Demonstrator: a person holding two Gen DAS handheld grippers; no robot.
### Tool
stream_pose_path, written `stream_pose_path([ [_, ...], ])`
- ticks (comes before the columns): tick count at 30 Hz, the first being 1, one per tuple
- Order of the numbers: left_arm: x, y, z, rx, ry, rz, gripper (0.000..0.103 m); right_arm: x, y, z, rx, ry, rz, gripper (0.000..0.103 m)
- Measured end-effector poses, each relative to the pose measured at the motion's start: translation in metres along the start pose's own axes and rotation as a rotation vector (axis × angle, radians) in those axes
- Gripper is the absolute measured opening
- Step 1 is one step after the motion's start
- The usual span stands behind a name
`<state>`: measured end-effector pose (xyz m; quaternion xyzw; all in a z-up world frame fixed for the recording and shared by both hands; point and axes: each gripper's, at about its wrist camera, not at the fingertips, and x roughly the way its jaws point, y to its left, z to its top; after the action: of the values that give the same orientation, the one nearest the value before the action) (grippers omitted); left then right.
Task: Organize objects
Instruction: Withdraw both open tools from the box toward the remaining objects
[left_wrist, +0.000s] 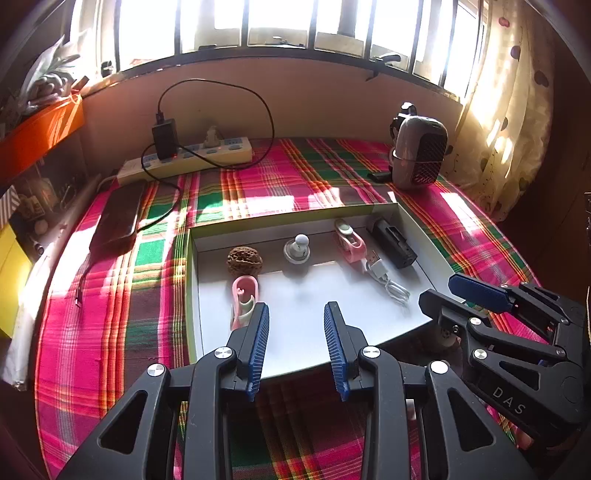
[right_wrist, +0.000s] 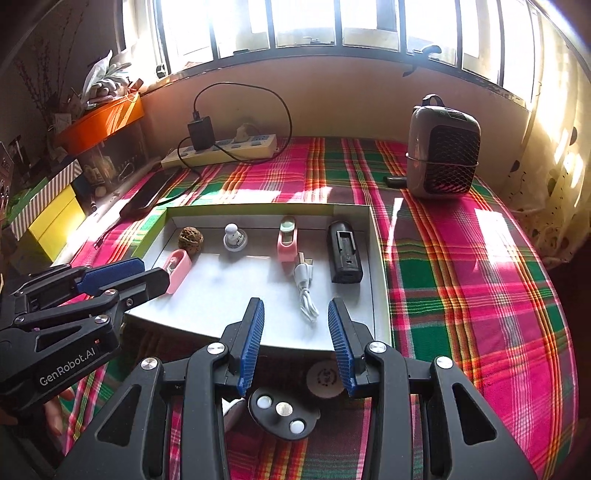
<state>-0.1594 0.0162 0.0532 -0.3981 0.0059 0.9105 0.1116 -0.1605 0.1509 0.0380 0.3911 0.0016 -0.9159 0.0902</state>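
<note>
two handheld grippers hover over the near edge of a shallow white tray (right_wrist: 380, 258) on a bright plaid cloth (right_wrist: 480, 277). the left gripper (left_wrist: 296, 328) has its blue-padded jaws apart with nothing between them. the right gripper (right_wrist: 295, 325) likewise stands with jaws apart and empty.

inside the tray, along the far wall from left to right: a walnut (right_wrist: 190, 240), a small white knob on a round base (right_wrist: 233, 238), a pink clip (right_wrist: 287, 240) and a black box (right_wrist: 345, 256). a second pink clip (right_wrist: 179, 269) lies at the left, near the walnut, and a coiled white cable (right_wrist: 306, 291) lies in the middle, just beside the black box.

outside the tray, just under the right gripper, lie a black disc (right_wrist: 282, 411) with three round studs and a pale round piece (right_wrist: 325, 376) with marks too small to read.

judgement: most things look already sorted into the tray, and both hands are free, so this seems a pause between picks. the next move likely calls for lowering the right gripper onto one of the pieces left on the cloth, jaws straddling it before closing.

readable writing: "genrobot.ai" on the left gripper's body in the right view, and "das" on the right gripper's body in the left view.
</note>
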Motion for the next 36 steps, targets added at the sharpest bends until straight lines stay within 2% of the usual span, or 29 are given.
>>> stream_pose_path([
  [6,-0.012,-0.002,-0.014,-0.002,-0.017,0.015,0.029,-0.009,-0.001,-0.011,0.012,-0.008,0.001,0.038],
  [15,-0.019,-0.002,-0.035,-0.038,-0.014,-0.046,0.029,-0.023,-0.015,-0.028,0.053,-0.015,-0.012,0.039],
  [17,-0.020,-0.001,-0.038,-0.045,-0.016,-0.062,0.029,-0.026,-0.018,-0.032,0.064,-0.016,-0.014,0.044],
  [18,-0.020,-0.001,-0.040,-0.046,-0.014,-0.070,0.029,-0.027,-0.020,-0.033,0.069,-0.018,-0.014,0.052],
  [19,-0.020,-0.002,-0.042,-0.047,-0.013,-0.077,0.029,-0.028,-0.022,-0.035,0.074,-0.019,-0.016,0.054],
  [29,-0.020,-0.010,-0.059,-0.047,0.014,-0.160,0.033,-0.036,-0.035,-0.054,0.085,-0.009,-0.037,0.054],
  [36,-0.017,-0.023,-0.064,-0.015,0.042,-0.176,0.035,-0.040,-0.045,-0.063,0.103,-0.001,-0.049,0.054],
])
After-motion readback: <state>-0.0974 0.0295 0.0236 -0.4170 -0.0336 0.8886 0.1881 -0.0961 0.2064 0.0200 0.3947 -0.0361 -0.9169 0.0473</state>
